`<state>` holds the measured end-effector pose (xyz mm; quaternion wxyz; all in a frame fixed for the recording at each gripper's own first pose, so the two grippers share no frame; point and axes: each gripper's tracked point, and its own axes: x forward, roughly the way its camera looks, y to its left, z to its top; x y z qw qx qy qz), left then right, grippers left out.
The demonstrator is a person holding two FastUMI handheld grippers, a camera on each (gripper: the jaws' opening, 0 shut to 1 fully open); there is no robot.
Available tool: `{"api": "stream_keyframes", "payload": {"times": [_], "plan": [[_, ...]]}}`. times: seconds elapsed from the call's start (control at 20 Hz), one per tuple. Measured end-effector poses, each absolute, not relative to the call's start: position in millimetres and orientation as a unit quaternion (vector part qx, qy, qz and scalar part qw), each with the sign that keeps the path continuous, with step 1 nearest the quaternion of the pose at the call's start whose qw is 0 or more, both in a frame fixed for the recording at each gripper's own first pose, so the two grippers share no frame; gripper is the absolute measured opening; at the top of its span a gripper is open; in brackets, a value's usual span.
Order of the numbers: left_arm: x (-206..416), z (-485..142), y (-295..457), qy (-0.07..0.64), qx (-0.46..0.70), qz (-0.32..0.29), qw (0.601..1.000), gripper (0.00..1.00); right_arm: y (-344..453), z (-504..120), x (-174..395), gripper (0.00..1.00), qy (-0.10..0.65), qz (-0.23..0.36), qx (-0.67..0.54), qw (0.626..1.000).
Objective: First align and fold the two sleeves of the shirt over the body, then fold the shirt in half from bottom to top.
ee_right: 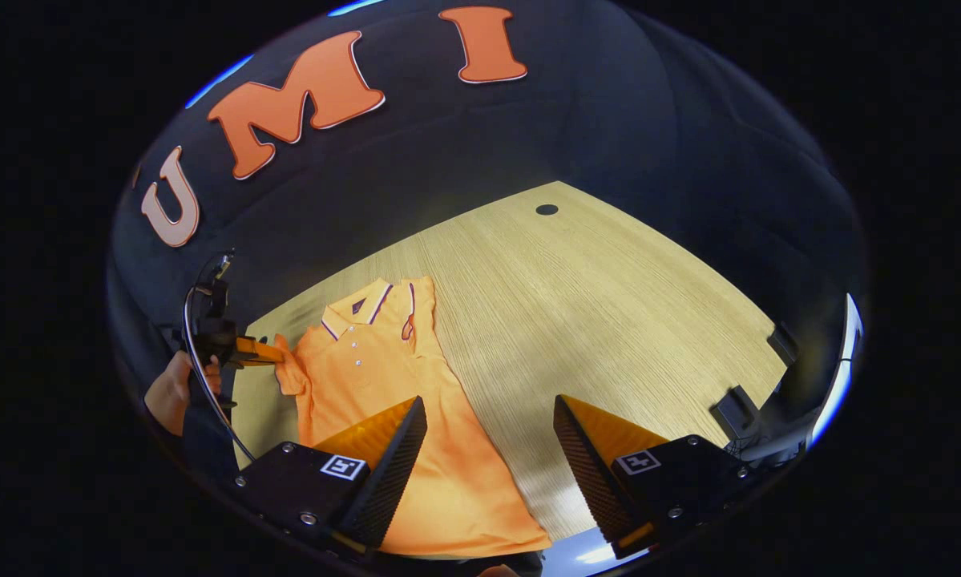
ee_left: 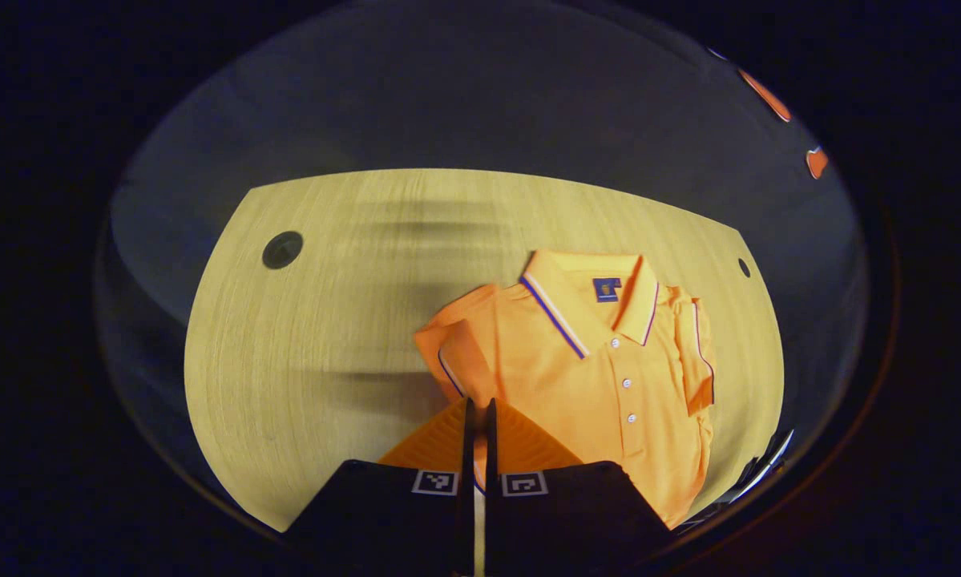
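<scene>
An orange polo shirt [ee_left: 600, 377] lies face up on the wooden table [ee_left: 328, 320], collar toward the far side. My left gripper [ee_left: 478, 407] stands shut at the shirt's left sleeve [ee_left: 448, 353], with a sliver of orange cloth between its fingers. The right gripper view shows that gripper [ee_right: 257, 351] at the far left, pinching the sleeve [ee_right: 286, 370] beside the shirt [ee_right: 376, 377]. The other sleeve [ee_right: 417, 308] lies folded in along the body. My right gripper [ee_right: 488, 449] is open above the shirt's lower right edge, holding nothing.
A hand [ee_right: 171, 389] holds the left gripper, with a cable looping beside it. The table [ee_right: 608, 320] has a round hole [ee_right: 547, 209] near its far corner and another [ee_left: 282, 249] at the left. Black fixtures [ee_right: 736, 409] sit at the table's right edge.
</scene>
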<state>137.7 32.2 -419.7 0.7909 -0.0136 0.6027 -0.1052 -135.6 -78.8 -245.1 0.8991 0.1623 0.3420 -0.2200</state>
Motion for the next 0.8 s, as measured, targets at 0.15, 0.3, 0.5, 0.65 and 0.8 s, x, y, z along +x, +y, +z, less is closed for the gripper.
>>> {"api": "stream_keyframes", "payload": {"times": [0.15,0.3,0.5,0.65,0.8], "plan": [[142.8,-424.1,-4.9,0.597,-0.026,-0.140,0.790,0.06,-82.1,-243.8,-149.8,0.98,0.338,-0.234,0.168,0.896],[137.7,-429.9,-39.7,0.599,-0.055,-0.176,0.779,0.14,-85.1,-242.0,-168.0,0.97,0.331,-0.254,0.176,0.891],[124.4,-427.1,-61.0,0.603,-0.094,-0.199,0.767,0.60,-87.8,-238.7,-186.8,0.97,0.324,-0.269,0.180,0.889],[115.1,-411.0,-51.7,0.592,-0.091,-0.189,0.778,0.86,-88.4,-240.1,-187.5,0.97,0.327,-0.256,0.178,0.892],[104.0,-381.4,-37.5,0.559,-0.072,-0.179,0.806,0.96,-88.7,-246.1,-180.1,0.98,0.340,-0.223,0.163,0.899]]}}
